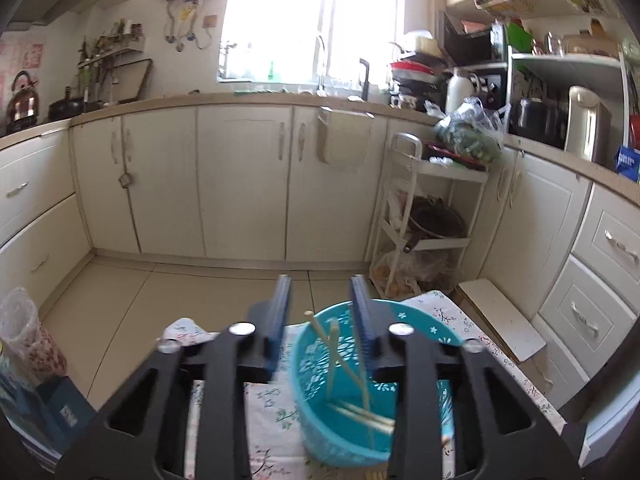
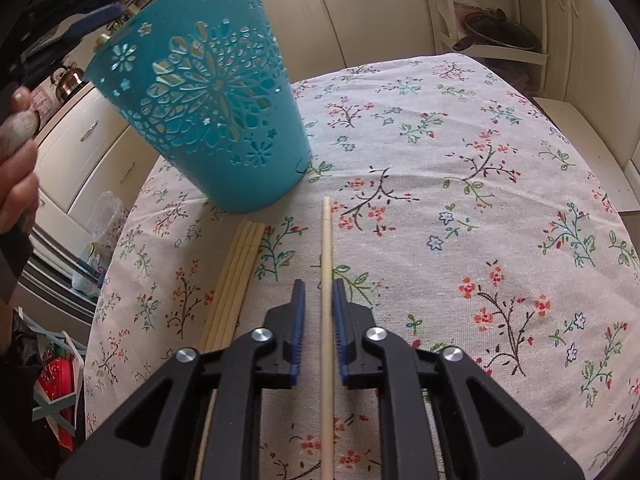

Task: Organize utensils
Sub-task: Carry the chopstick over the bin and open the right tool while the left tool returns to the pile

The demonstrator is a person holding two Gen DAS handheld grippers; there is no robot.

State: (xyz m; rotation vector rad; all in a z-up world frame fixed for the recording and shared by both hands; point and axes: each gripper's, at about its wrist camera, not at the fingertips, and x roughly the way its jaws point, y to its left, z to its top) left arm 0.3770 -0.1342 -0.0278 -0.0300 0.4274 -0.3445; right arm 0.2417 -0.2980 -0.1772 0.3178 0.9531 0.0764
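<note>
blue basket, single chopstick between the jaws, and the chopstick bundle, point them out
blue basket (image 2: 208, 120), right wrist view, patterned side wall
single chopstick (image 2: 327, 248), right wrist view, upper shaft
chopstick bundle (image 2: 238, 276), right wrist view, middle

Home kitchen, cream cabinets (image 1: 240, 180), kettle (image 1: 24, 100), window (image 1: 312, 20)

FREE: floral cloth (image 2: 460, 200) right and far | OBSTACLES: teal basket (image 2: 208, 104) far left; chopstick bundle (image 2: 236, 276) near left; single chopstick (image 2: 327, 264) near centre
</note>
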